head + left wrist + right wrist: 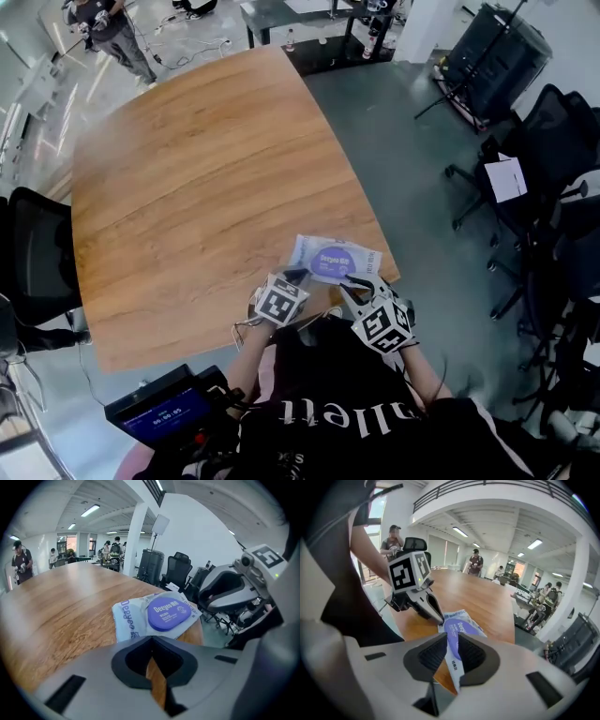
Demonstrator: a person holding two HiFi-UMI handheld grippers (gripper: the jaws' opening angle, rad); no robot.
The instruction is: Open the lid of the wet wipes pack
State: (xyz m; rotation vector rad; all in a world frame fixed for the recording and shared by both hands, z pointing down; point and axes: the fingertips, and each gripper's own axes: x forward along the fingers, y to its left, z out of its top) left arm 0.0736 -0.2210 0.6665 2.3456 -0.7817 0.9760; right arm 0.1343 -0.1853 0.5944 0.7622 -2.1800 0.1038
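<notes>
Two grippers meet at the wet wipes pack (334,259), which lies flat near the right edge of the surface (187,169). My right gripper (451,654) is pinched on the pack's near edge, I'd say to steady it. My left gripper (151,643) is closed and empty, its tip at the pack's corner beside the purple lid (168,613), which is not yet lifted.
</notes>
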